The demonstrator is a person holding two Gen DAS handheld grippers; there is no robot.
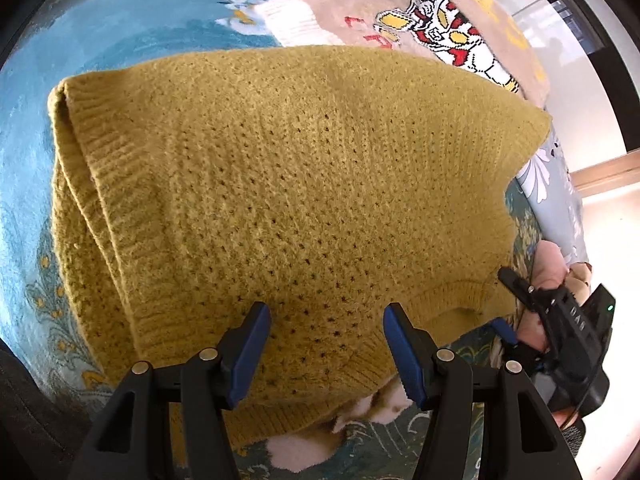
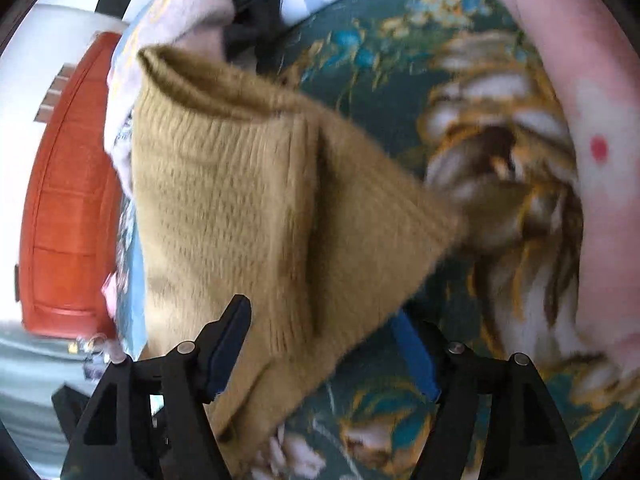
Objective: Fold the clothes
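A mustard-yellow knit sweater (image 1: 288,184) lies folded on a blue and green floral carpet (image 1: 132,28). My left gripper (image 1: 326,344) is open, its blue pads apart over the sweater's near hem. My right gripper (image 2: 320,348) is open over a ribbed corner of the same sweater (image 2: 248,200); that view is blurred. The right gripper also shows in the left wrist view (image 1: 560,320) at the sweater's right corner, held by a hand.
A beige sweater with a cartoon print (image 1: 424,20) lies beyond the yellow one. A pale floral cloth (image 1: 548,176) lies at the right. An orange-red door (image 2: 68,200) stands at the left of the right wrist view. A pink sleeve (image 2: 592,128) is at the right.
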